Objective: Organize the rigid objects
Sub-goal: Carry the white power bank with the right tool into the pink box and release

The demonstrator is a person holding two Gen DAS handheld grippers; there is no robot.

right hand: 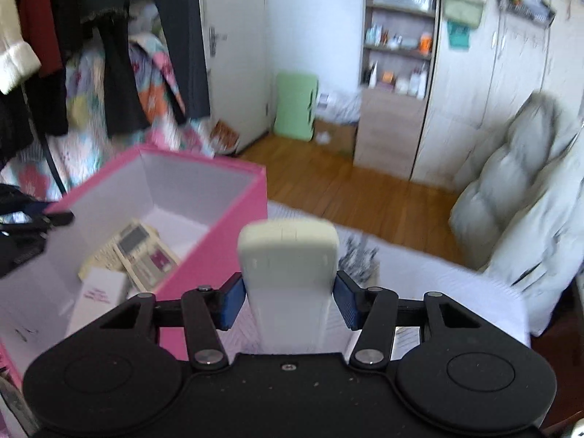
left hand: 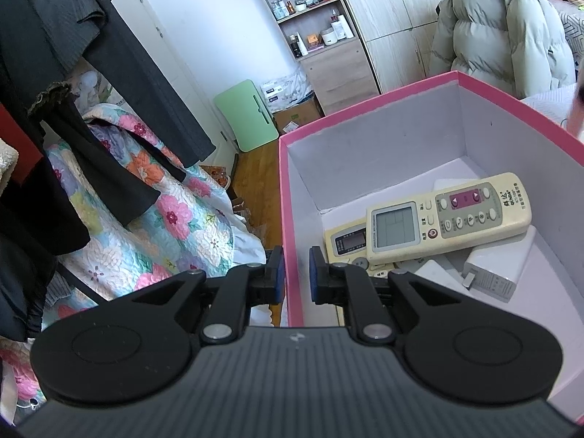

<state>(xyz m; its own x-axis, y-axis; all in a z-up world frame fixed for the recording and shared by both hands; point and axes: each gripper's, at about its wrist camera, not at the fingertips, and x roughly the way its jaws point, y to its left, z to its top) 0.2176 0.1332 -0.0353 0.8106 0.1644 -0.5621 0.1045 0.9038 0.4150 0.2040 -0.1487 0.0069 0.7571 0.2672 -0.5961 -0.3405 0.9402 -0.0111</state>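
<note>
My left gripper (left hand: 295,273) is shut on the near wall of the pink box (left hand: 292,197), one finger outside and one inside. In the box lie a cream remote control (left hand: 449,215), a second remote (left hand: 346,241) under it and a white charger block (left hand: 500,266). My right gripper (right hand: 288,297) is shut on a white remote (right hand: 288,266), seen from its back, held in the air to the right of the pink box (right hand: 222,230). The remotes inside (right hand: 138,252) show in the right wrist view too.
A floral quilt (left hand: 146,219) and hanging dark clothes (left hand: 73,91) are at the left. A green folded table (left hand: 248,116), a shelf unit (left hand: 314,18) and wardrobe stand at the back. A pale puffer coat (right hand: 518,211) lies at the right on white bedding.
</note>
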